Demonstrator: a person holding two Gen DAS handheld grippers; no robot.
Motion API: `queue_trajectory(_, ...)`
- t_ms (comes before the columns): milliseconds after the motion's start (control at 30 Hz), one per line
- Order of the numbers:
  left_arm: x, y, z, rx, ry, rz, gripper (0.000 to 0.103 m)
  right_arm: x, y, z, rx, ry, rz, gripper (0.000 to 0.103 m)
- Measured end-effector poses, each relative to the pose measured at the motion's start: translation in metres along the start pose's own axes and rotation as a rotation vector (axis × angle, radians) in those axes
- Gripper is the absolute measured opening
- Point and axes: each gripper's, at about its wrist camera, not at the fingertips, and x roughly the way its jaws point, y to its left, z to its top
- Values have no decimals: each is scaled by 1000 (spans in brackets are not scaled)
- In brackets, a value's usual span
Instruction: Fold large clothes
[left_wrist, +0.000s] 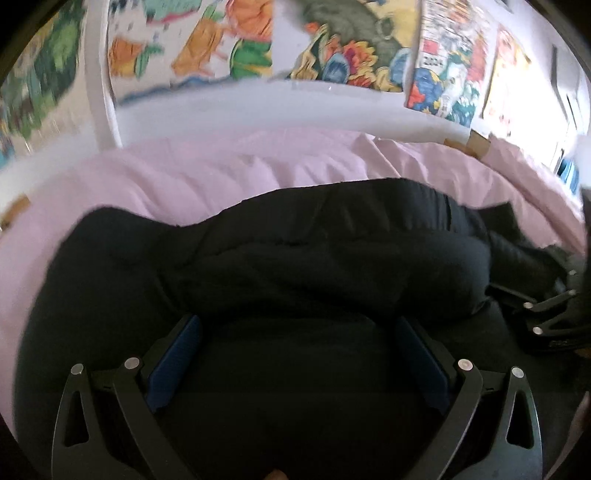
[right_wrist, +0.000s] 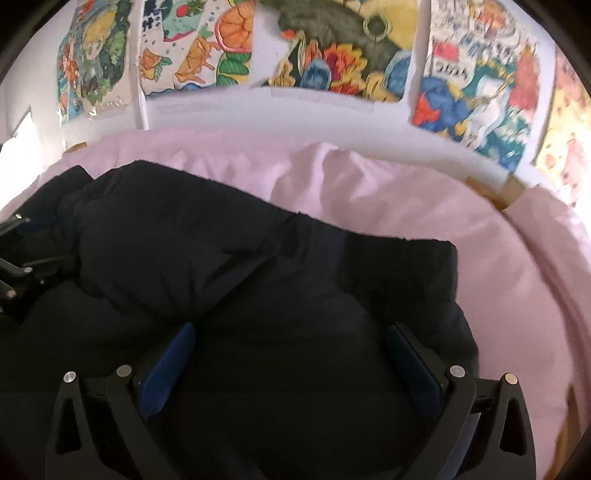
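A large black padded garment lies bunched on a pink bedsheet; it also shows in the right wrist view. My left gripper is open, its blue pads wide apart just above the black fabric. My right gripper is open too, low over the garment's right part. The right gripper shows at the right edge of the left wrist view, and the left gripper at the left edge of the right wrist view. Neither holds cloth.
A white bed rail runs along the far side of the bed, with a white post at left. Colourful drawings cover the wall behind. The pink sheet spreads right of the garment.
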Motion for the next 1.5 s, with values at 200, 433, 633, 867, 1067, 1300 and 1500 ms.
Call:
queue_trajectory(200,16,6,3,4,20,8,102,36,-11,2,38,63,75,103)
queue_trajectory(433,27,6,4,18,20,36,102,52,-13,-5,49,73,58,103)
queue_trajectory(633,14,-1,-3,35,-51,48,102,36,-12,-11,51,28,45,103)
queue_trajectory(867,-7,-16,-15,66,-127,93,102,9,-6,-21,52,-63,37,103)
queue_trajectory(1067,-11,-18,-21,65,-138,100,102,-4,-1,-21,46,-76,-1,103)
queue_trajectory(1300,-24,-16,-21,48,-117,87,102,-27,8,-20,8,-102,-64,103)
queue_trajectory(1500,-41,-16,-21,46,-98,105,102,-48,-4,-21,47,-106,-56,103)
